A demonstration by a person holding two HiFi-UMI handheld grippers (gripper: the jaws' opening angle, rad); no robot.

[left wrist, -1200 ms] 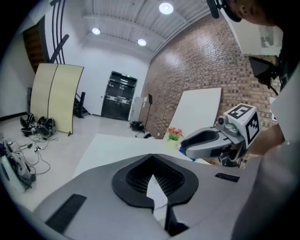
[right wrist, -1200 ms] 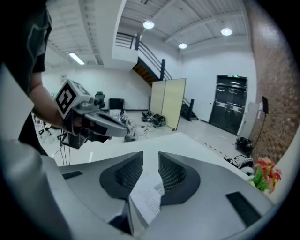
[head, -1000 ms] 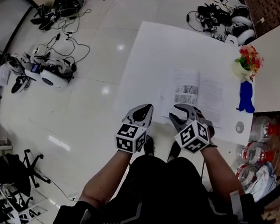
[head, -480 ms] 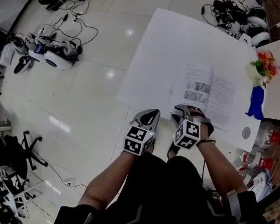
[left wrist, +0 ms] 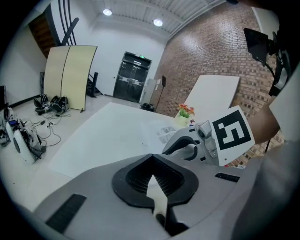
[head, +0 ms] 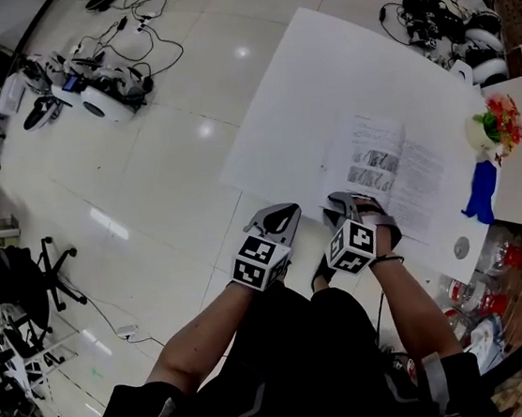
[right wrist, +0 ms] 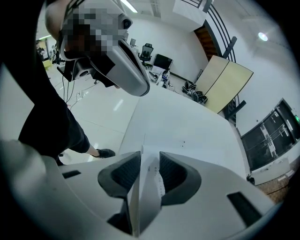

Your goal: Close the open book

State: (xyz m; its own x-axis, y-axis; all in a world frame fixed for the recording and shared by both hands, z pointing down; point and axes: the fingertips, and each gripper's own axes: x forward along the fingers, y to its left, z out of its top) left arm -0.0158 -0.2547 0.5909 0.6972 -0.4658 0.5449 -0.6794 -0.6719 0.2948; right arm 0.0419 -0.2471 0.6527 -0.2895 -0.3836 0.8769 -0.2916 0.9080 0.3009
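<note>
One open book (head: 383,164) lies flat on the right part of a white mat (head: 321,82) on the floor, with a few leaves of its near edge standing between the jaws of the right gripper (head: 350,203); these have just been opening and sit apart, not pinching the paper. That gripper tilts steeply down. The left gripper (head: 276,212) is held just beside it at a shallower angle off the mat's near edge, jaws together on nothing, both forearms reaching forward side by side.
</note>
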